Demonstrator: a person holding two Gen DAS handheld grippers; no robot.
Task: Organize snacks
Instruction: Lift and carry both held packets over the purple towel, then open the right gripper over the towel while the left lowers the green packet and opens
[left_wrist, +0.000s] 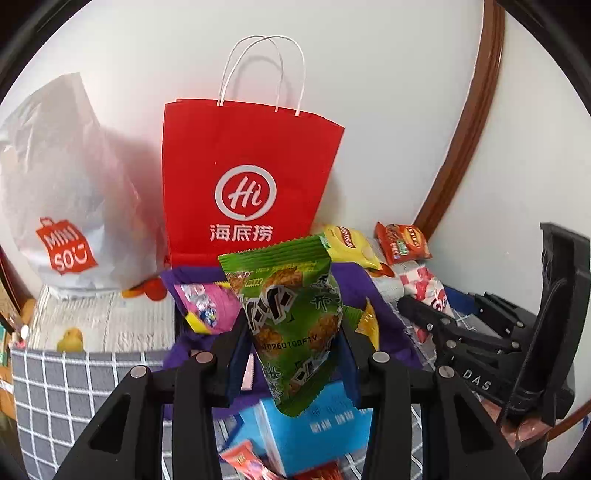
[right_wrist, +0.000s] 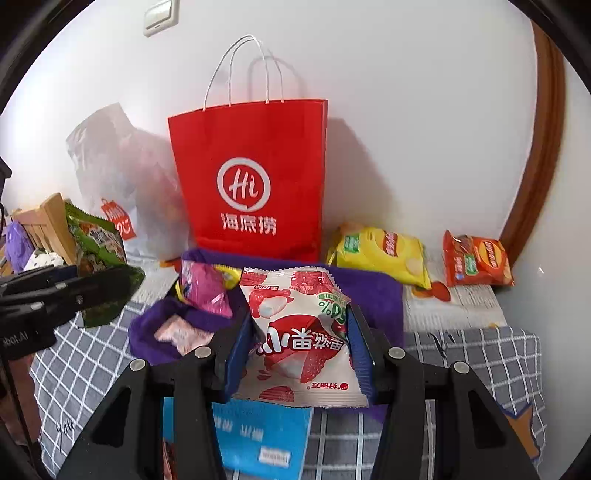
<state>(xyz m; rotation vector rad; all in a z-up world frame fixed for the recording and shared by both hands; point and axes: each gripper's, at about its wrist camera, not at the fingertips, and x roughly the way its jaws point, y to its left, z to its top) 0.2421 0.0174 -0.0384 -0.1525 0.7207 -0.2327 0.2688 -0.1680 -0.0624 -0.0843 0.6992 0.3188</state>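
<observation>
- Nearest, the left claw (left_wrist: 293, 354) grips a green snack packet (left_wrist: 291, 314) between its blue pads, holding it upright above the surface. The packet has a crimped top edge and a printed date code.
- The right claw (right_wrist: 301, 350) is clamped on a white packet with red strawberry print (right_wrist: 299, 332), its label upside down towards the camera.
- Below both claws lies a blue box (left_wrist: 314, 424) on a grey cloth with a white grid pattern (right_wrist: 461, 369). Red wrappers (left_wrist: 243, 461) sit at the box's near corner.
- In the left view, the right claw appears at the right edge, with its strawberry packet partly showing.
- Just beyond is a rumpled purple cloth (right_wrist: 369, 291) with a pink packet (right_wrist: 205, 291) resting on it.
- Further back and to the right, a yellow crisp bag (right_wrist: 380, 254) and an orange-red crisp bag (right_wrist: 476, 262) lie near each other on a pale cover.
- Behind the purple cloth, a red paper bag (right_wrist: 251, 177) with white handles and a white "Hi" logo stands upright against the white wall (right_wrist: 406, 92).
- To its left, a white plastic bag with an orange logo (left_wrist: 62, 192) slumps against the same wall.
- A brown curved frame (left_wrist: 469, 122) runs up the right side.
</observation>
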